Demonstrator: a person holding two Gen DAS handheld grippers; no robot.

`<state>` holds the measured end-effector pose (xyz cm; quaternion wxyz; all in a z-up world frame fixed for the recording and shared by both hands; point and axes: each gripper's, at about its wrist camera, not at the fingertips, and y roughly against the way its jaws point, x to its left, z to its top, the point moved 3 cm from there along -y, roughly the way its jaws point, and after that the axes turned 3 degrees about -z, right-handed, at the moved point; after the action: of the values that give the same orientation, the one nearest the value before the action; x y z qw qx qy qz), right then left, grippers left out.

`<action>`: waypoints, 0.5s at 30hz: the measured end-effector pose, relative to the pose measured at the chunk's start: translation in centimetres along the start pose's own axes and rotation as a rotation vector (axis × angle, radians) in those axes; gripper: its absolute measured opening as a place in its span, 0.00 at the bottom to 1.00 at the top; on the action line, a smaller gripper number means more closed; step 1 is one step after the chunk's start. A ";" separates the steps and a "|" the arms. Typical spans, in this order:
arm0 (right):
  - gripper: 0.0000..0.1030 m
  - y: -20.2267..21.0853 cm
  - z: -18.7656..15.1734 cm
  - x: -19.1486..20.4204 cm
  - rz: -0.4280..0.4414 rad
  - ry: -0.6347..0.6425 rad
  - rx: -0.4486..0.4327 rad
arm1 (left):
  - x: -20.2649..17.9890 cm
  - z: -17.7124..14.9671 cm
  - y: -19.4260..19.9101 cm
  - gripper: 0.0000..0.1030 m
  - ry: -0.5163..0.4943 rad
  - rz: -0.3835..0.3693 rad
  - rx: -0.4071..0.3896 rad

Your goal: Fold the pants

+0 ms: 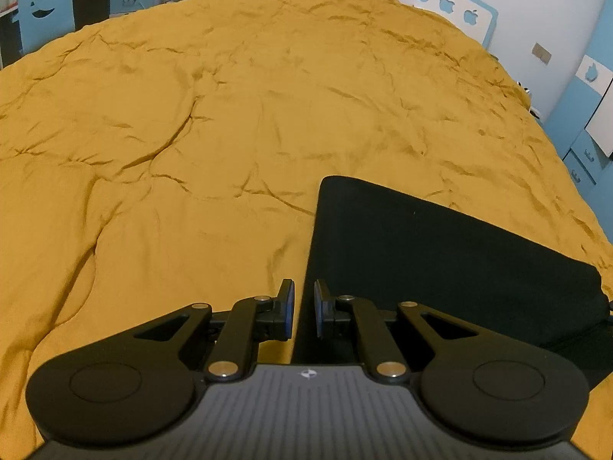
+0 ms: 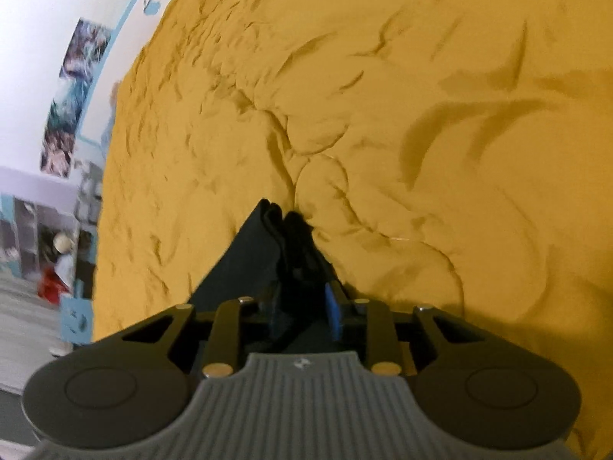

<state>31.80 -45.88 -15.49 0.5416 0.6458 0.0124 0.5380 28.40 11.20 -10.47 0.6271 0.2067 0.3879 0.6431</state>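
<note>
We see the pants (image 1: pixel 440 253), matte black and smooth, lying flat on a creased mustard quilt (image 1: pixel 191 115) just ahead-right of our left gripper (image 1: pixel 304 310), its jaws nearly together on nothing. Our right gripper (image 2: pixel 302 306) pinches a bunched, peaked fold of them.

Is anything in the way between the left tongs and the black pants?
Nothing visible. The left tongs hang right at the edge of the flat black fabric pants, with only wrinkled mustard-yellow bedspread around.
</note>
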 end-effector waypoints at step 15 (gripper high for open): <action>0.00 1.1 -0.1 2.0 -0.234 0.249 -0.071 | 1.3 0.0 0.5 0.22 0.050 0.011 -0.011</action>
<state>31.92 -45.06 -13.35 0.6173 0.5487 0.1357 0.5473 27.91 12.54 -10.32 0.6147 0.1891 0.3987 0.6538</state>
